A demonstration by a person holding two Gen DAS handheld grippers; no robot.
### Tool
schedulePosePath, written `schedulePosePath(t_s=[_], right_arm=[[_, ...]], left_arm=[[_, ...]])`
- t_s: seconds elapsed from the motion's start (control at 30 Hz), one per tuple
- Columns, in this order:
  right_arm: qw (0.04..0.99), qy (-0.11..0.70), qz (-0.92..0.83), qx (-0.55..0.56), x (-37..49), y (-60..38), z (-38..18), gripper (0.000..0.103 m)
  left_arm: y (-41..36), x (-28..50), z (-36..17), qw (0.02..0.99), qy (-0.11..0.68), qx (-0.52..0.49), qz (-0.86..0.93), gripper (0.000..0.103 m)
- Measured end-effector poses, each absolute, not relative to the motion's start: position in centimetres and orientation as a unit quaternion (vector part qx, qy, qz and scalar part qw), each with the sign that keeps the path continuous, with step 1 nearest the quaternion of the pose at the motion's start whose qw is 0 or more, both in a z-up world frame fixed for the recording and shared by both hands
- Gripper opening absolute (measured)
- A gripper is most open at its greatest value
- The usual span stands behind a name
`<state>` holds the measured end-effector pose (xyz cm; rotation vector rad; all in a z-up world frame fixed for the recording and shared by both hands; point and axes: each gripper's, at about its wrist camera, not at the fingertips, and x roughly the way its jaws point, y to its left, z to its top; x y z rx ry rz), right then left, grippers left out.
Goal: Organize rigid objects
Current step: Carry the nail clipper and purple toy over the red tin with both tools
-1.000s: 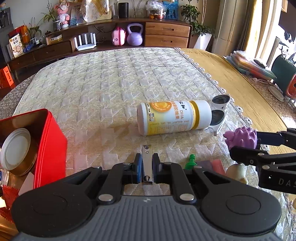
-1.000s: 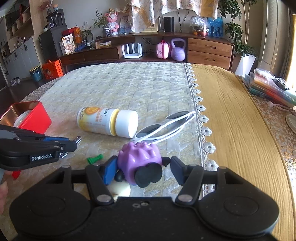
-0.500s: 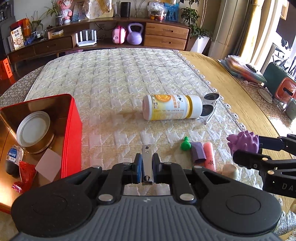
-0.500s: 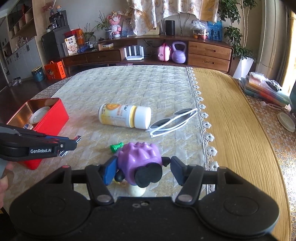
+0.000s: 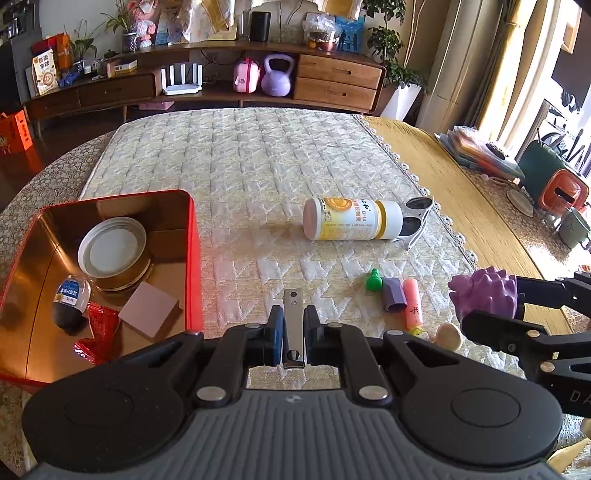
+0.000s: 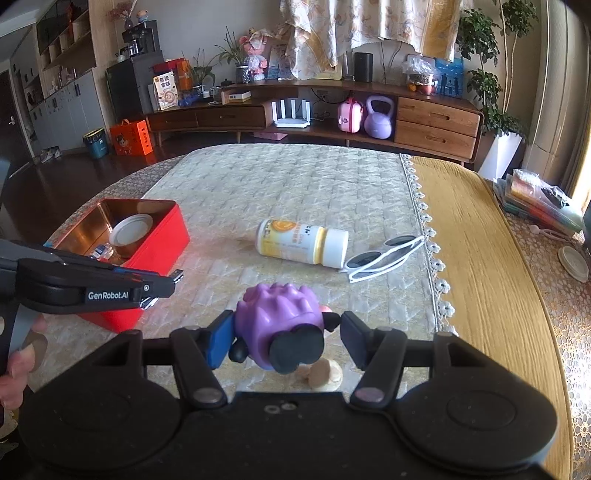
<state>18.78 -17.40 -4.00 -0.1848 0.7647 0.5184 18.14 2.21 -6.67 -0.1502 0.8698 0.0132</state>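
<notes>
Quilted cloth [image 5: 258, 155] covers our table. We hold a nail clipper [image 5: 293, 325] pinched in the left gripper [image 5: 293, 332], just right of the red tin [image 5: 194, 258]; next, we judge, it swings over the tin and lets go. Our right gripper [image 6: 286, 332] carries the purple toy [image 6: 277, 314], raised nearby.

- A long wooden sideboard [image 6: 314, 110] runs across the top of the frame against the far wall, its drawers [image 6: 436, 127] at the right end.
- On its lower shelf stand a white router [image 6: 290, 114], a pink case [image 6: 349, 116] and a purple kettlebell [image 6: 378, 118].
- A dark wood floor [image 6: 92, 173] shows at centre left, an orange gift bag [image 6: 131, 137] standing on it.
- Tall leafy plants [image 6: 491, 74] fill the upper right, beside sunlit curtains [image 5: 465, 62].
- A patterned cloth [image 6: 354, 29] hangs at top centre.
</notes>
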Motion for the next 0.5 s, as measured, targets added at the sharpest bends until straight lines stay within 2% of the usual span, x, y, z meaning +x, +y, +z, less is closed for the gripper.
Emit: schedulePosePath(t_s=[0.5], right_arm=[[0.883, 0.349, 0.293, -0.109, 17.0, -11.8, -2.1, 0.061]], left_arm=[[6.5, 16.0, -3.6, 0.911, 0.403, -0.088, 0.013, 0.011]])
